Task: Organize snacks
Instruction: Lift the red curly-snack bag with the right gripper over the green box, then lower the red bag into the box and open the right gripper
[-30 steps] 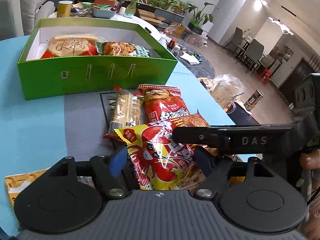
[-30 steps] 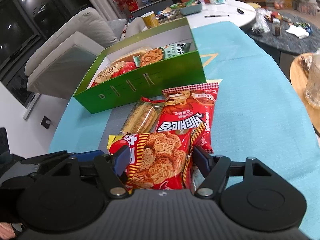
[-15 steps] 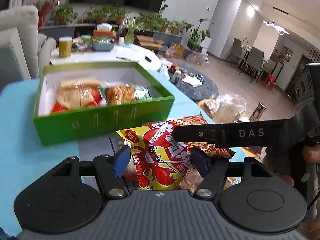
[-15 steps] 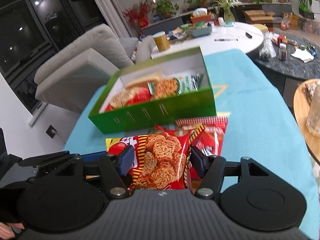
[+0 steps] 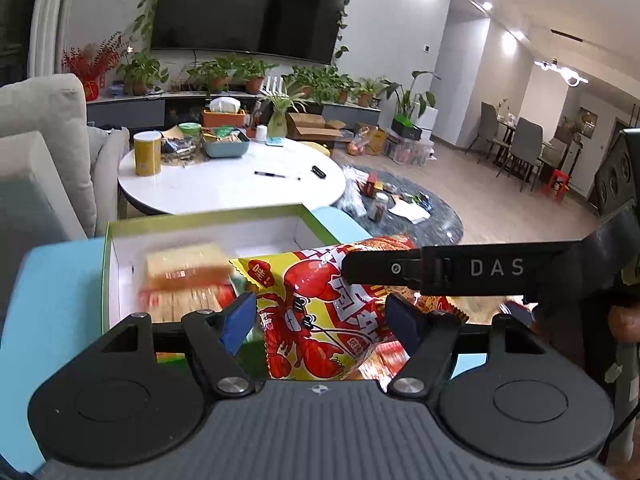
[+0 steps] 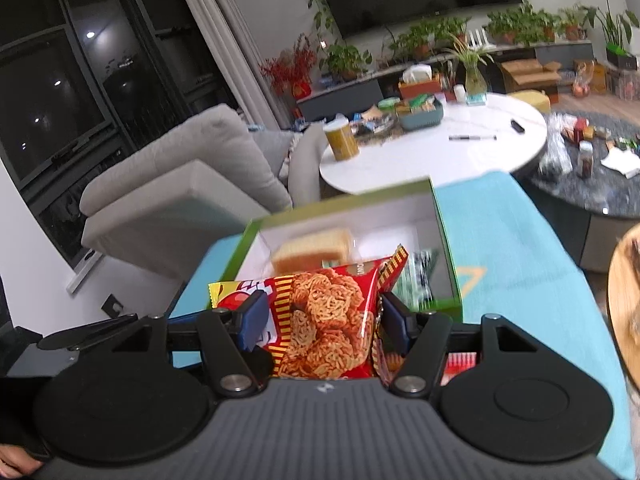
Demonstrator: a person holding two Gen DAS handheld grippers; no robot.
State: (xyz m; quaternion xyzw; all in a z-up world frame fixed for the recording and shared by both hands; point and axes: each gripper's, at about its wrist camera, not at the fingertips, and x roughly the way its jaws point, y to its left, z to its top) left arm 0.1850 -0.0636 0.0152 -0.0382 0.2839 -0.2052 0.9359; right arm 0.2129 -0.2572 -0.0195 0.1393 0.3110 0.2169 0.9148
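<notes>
The yellow lobster snack bag [image 5: 320, 316] sits between the left gripper [image 5: 320, 316]'s fingers [image 5: 239, 317], whose jaws are opening. The red noodle-snack bag [image 6: 324, 320] is pinched between the right gripper [image 6: 322, 320]'s fingers [image 6: 253, 320]. Beyond both sets of fingertips lies the open green box [image 6: 448, 256], part-filled with packets, on the blue table [image 6: 520, 264].

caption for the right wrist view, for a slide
Right gripper holds a red crispy-noodle snack bag above the blue table, facing the open green cardboard box.

Box [image 5: 120, 236] on near table [image 5: 52, 280]; snack packs [image 5: 180, 276] inside; round table [image 5: 224, 184] behind; sofa [image 5: 44, 120] left.
</notes>
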